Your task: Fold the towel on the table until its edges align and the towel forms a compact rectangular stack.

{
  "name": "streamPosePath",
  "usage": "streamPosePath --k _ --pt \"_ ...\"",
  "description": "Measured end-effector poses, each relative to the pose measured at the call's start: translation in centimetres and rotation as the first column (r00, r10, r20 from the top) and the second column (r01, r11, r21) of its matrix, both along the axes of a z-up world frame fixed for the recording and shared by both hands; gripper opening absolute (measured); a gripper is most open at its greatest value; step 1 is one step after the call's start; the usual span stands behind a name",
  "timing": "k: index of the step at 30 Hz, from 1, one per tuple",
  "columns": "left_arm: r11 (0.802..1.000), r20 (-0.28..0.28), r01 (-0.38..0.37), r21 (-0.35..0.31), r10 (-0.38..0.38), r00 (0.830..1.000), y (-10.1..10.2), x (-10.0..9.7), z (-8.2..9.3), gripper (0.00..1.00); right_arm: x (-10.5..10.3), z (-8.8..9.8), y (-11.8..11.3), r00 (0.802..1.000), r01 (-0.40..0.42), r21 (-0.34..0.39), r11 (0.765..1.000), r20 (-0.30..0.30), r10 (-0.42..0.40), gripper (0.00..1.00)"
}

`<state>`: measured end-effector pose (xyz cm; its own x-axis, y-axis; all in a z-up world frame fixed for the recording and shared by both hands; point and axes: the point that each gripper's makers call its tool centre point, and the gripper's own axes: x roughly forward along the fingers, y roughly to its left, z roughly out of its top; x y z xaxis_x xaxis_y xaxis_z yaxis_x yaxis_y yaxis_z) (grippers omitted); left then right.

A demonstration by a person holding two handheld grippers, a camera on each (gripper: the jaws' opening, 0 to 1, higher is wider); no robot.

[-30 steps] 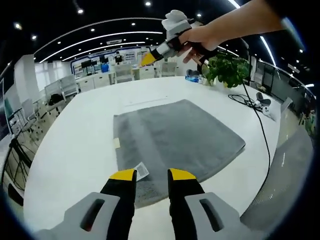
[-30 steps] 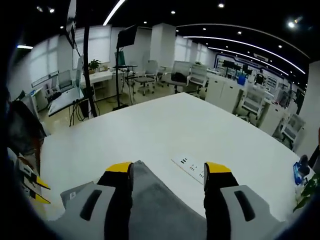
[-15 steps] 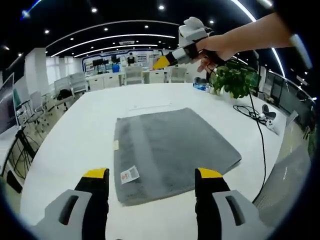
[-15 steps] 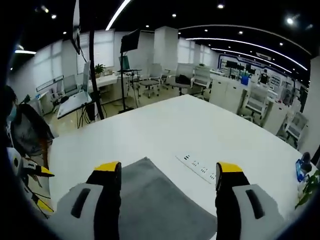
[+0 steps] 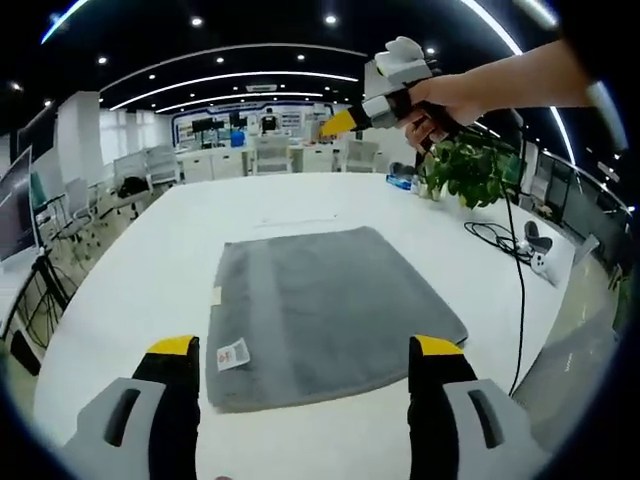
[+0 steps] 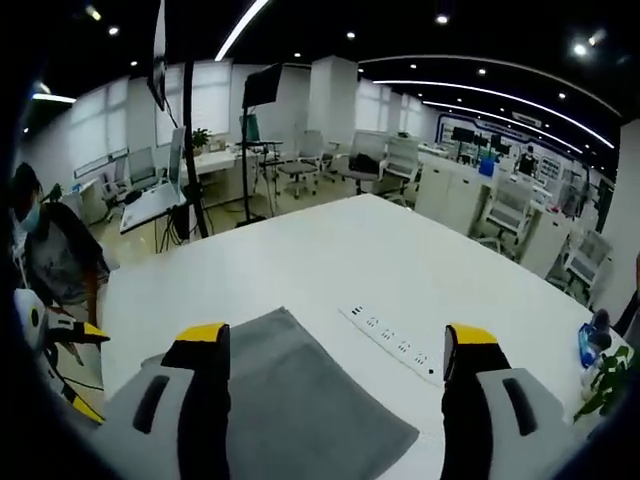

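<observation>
Towel tag (image 5: 232,354) print too small to read

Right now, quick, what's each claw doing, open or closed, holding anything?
Left claw: open, holding nothing, above the near edge of the grey towel.
Right claw: open, holding nothing, above the towel.

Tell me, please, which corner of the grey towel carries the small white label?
The corner nearest the left gripper, by its left finger: the white label lies there on the grey towel. The other three corners are plain grey.
</observation>
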<state>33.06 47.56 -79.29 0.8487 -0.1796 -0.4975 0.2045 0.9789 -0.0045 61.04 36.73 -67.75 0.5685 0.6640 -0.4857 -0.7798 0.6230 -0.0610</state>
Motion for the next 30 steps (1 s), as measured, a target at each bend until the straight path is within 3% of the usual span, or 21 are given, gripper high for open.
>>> streamPosePath --k 4,13,22,30 --pt "1.0 0.005 0.009 0.021 -0.009 1.0 -0.9 0.2 -0.1 0.89 0.0 0.5 -1.4 1.0 0.017 0.046 0.999 -0.016 -0.016 0.96" --pt "0.999 0.001 0.013 0.033 -0.013 1.0 -3.0 0.3 0.5 0.89 -0.3 0.8 -4.6 1.0 0.029 0.052 0.998 -0.004 -0.029 0.94" --pt "0.997 -0.014 0.057 0.047 -0.057 0.998 -6.2 0.3 0.1 0.86 -0.5 -0.8 -7.8 1.0 -0.008 0.011 1.0 0.005 0.008 0.74" --pt "0.992 -0.025 0.112 0.06 -0.111 0.993 -9.9 0.4 -0.2 0.83 0.1 -2.0 -10.4 1.0 -0.007 0.002 1.0 -0.01 0.007 0.66"
